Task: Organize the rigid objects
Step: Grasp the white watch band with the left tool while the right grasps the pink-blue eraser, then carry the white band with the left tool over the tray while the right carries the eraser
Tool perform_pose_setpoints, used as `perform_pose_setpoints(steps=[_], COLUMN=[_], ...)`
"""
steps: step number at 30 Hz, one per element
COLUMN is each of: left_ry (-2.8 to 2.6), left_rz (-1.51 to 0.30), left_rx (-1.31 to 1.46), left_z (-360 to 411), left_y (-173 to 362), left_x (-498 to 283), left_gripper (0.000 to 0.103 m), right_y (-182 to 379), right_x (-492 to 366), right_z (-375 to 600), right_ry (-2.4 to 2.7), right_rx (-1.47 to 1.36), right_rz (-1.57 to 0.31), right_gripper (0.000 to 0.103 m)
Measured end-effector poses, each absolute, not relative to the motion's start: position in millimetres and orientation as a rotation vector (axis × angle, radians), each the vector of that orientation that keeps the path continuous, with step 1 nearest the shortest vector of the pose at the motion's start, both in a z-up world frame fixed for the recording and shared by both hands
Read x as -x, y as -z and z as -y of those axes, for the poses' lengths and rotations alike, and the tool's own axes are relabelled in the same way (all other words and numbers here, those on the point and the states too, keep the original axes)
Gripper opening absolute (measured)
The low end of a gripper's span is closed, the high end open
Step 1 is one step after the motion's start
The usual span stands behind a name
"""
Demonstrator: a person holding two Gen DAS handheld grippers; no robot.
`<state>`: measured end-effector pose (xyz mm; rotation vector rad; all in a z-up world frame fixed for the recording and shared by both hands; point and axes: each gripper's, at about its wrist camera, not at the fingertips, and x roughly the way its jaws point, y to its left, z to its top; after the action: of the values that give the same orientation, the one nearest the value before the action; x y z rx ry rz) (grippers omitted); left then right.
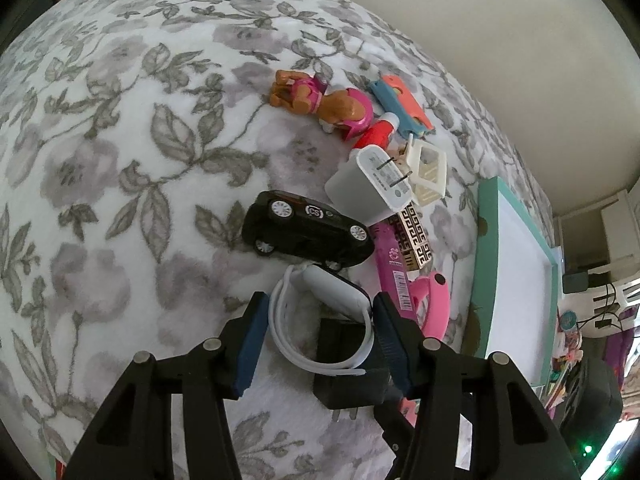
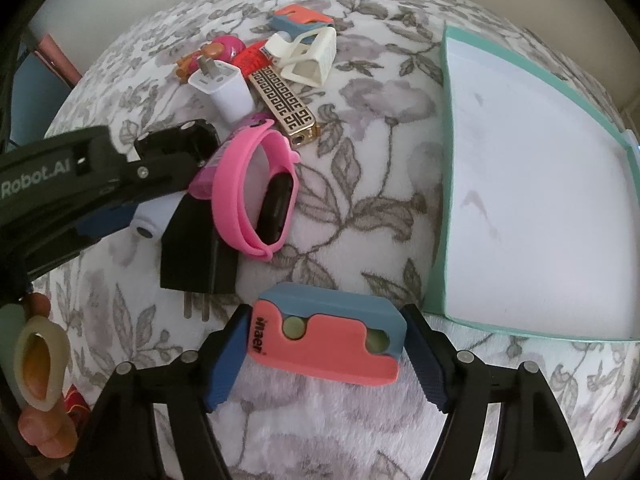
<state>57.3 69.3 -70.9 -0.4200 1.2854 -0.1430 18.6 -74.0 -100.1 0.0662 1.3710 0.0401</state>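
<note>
Both grippers straddling items on the floral blanket (image 1: 120,160).

White smartwatch (image 1: 320,312) lies over a black plug adapter (image 1: 348,392), between the left gripper's (image 1: 316,344) pads, contact unclear. Coral-and-blue case (image 2: 326,338) sits between the right gripper's (image 2: 324,356) pads, contact uncertain, beside the teal tray (image 2: 440,240).

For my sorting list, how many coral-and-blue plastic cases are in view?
2. One coral-and-blue plastic case lies between the right gripper fingers, near the teal tray; the other lies farthest away, beside the cream plastic frame. More may be hidden.
</note>
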Motion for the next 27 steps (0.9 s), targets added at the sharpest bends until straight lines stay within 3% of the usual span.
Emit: perform_pose_setpoints(steps=[12, 27], left_ry=[0.124, 0.183], left_rz=[-1.188, -1.095], left_rx=[0.4, 0.397], left_z=[-79.3, -69.9], left_y=[47.0, 21.2], left_x=[-51.5, -48.2], left_gripper=[0.055, 0.055], right_y=[78.5, 26.9], right_x=[-6.2, -0.6], right_z=[81.4, 123.1], right_ry=[-0.052, 0.039], right_rx=[-0.119, -0.275], right_rz=[-1.349, -1.132], right_gripper=[0.076, 0.076])
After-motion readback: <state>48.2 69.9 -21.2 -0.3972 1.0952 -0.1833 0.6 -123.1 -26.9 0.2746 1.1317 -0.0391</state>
